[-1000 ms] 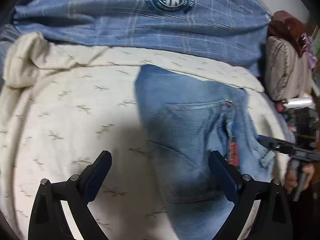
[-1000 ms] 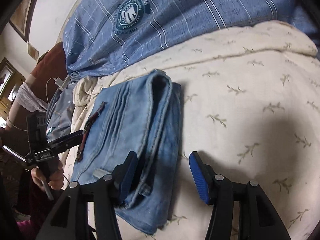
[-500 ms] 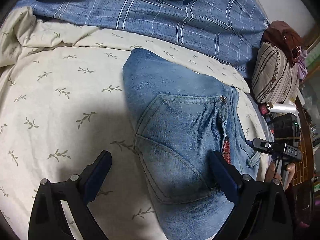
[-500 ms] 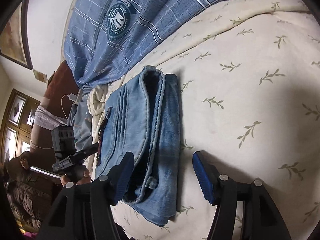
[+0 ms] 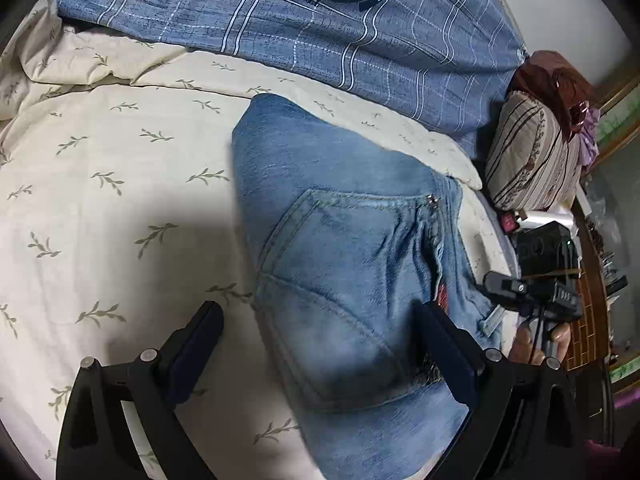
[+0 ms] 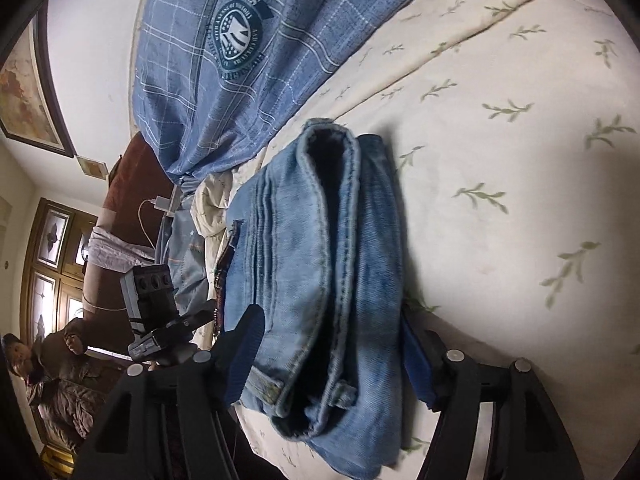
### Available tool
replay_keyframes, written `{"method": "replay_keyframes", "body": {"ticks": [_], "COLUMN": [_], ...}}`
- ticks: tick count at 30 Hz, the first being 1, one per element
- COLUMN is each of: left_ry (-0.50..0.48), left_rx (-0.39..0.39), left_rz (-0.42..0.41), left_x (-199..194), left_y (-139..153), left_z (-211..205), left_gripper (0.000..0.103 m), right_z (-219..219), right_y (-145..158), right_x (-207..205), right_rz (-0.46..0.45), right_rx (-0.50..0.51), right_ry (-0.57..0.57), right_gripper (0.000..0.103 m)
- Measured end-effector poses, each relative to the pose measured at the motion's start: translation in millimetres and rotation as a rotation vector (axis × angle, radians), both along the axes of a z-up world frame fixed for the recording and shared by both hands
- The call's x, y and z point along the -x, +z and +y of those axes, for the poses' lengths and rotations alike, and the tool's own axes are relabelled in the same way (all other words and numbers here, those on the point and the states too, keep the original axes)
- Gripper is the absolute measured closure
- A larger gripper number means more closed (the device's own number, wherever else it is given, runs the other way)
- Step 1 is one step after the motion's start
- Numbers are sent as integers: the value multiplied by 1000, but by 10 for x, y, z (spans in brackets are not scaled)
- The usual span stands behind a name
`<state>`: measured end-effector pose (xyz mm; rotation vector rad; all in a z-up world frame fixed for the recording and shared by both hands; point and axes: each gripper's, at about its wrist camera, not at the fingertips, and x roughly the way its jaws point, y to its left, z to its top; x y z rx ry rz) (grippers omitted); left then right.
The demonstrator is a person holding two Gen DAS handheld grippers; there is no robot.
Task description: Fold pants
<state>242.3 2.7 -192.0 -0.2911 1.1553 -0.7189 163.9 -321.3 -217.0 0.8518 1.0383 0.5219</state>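
Note:
Folded blue jeans lie on the cream leaf-print sheet, back pocket up. My left gripper stands open and wide above their near left corner, one finger over the denim and the other over bare sheet. In the right wrist view the jeans show their stacked waistband end, which sits between the fingers of my right gripper. Its jaws are opening, so the pads do not clamp the denim. Each gripper appears in the other's view: the right one in a hand, and the left one.
A blue plaid quilt with a round badge is bunched along the far side. A striped pillow lies at the right end of the bed. Beyond the bed's edge are dark wooden cabinets and a seated person.
The right gripper sank and slid around the jeans' waistband end, its jaws widening. The left view turned, so the jeans look larger and nearer; the left jaws kept their width.

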Motion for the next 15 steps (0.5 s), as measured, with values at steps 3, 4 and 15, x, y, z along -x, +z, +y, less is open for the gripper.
{"method": "replay_keyframes", "body": {"ticks": [3,4,15], "left_ry": [10,13,49], "left_rx": [16,18,63], "left_rz": [8,7,1], "left_x": [-35,-41,-60], "left_y": [-11,-11,17], "left_z": [-58,-73,-164], "left_gripper": [5,5,17], "right_z": [43,63,241], "right_y": [3,8,110], "right_x": [1,0,26], "right_rz": [-8,-12,-66], "right_rx": [8,13,139], "right_ry": [-3,-3,-4], "right_gripper": [33,33,43]}}
